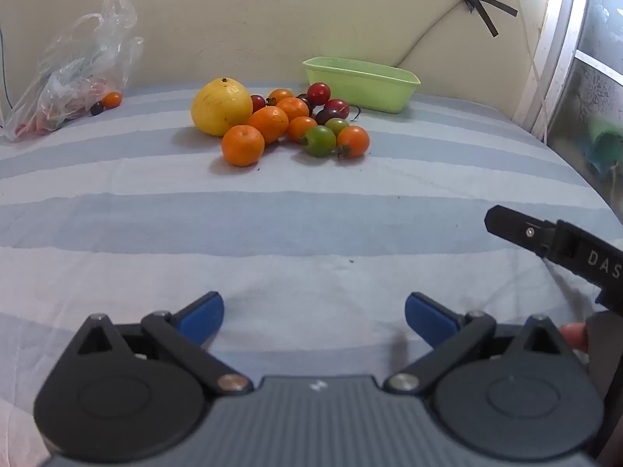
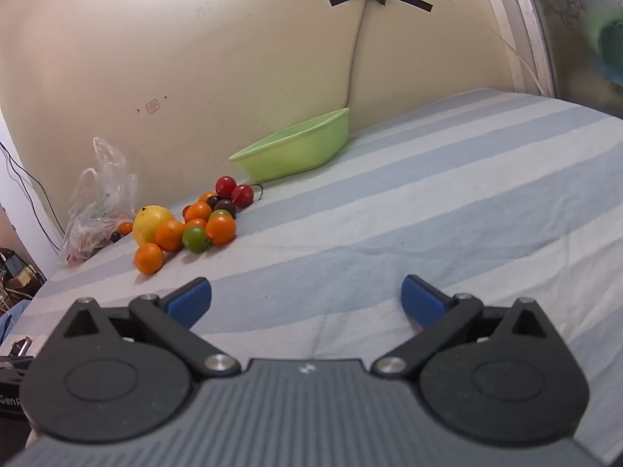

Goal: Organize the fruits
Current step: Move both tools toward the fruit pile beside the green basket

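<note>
- My left gripper has matt black plastic arms and shiny metal screws.
- The striped blue cloth sheet looks soft.
- The green plastic tub is smooth.
- The clear crinkly plastic bag shines.

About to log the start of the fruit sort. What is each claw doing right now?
Left claw: open, holding nothing, above the striped cloth.
Right claw: open, holding nothing, also short of the fruit pile.

Left gripper tipped downward, blue fingers spread wide, nothing between them. Right gripper angled lower-level, jaws equally wide, empty (its black finger shows at the left view's right edge). A fingertip shows beside the left gripper's body.
</note>
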`<state>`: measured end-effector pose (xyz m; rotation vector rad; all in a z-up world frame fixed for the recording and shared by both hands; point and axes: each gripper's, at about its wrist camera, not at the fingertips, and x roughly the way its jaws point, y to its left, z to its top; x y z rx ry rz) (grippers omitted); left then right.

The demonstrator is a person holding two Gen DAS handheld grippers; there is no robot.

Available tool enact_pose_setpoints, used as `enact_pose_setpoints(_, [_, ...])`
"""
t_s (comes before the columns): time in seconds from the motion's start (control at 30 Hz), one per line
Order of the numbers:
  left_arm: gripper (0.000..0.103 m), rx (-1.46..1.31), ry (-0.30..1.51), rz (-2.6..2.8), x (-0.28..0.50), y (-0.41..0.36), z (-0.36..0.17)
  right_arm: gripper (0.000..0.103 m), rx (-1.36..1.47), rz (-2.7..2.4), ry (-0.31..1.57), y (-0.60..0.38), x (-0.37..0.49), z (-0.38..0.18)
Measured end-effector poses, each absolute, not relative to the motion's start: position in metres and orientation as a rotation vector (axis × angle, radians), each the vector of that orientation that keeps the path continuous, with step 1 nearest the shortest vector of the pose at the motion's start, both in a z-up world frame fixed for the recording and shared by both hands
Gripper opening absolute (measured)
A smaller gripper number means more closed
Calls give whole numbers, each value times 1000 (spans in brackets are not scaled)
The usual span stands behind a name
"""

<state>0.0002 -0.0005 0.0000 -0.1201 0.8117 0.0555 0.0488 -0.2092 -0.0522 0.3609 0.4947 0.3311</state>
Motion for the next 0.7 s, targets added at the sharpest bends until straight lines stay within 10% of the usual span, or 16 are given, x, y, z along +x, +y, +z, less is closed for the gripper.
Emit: enact_pose_setpoints(0.7, [103, -94, 793, 26, -4, -2, 0, 103, 311, 311, 506, -203, 51, -53])
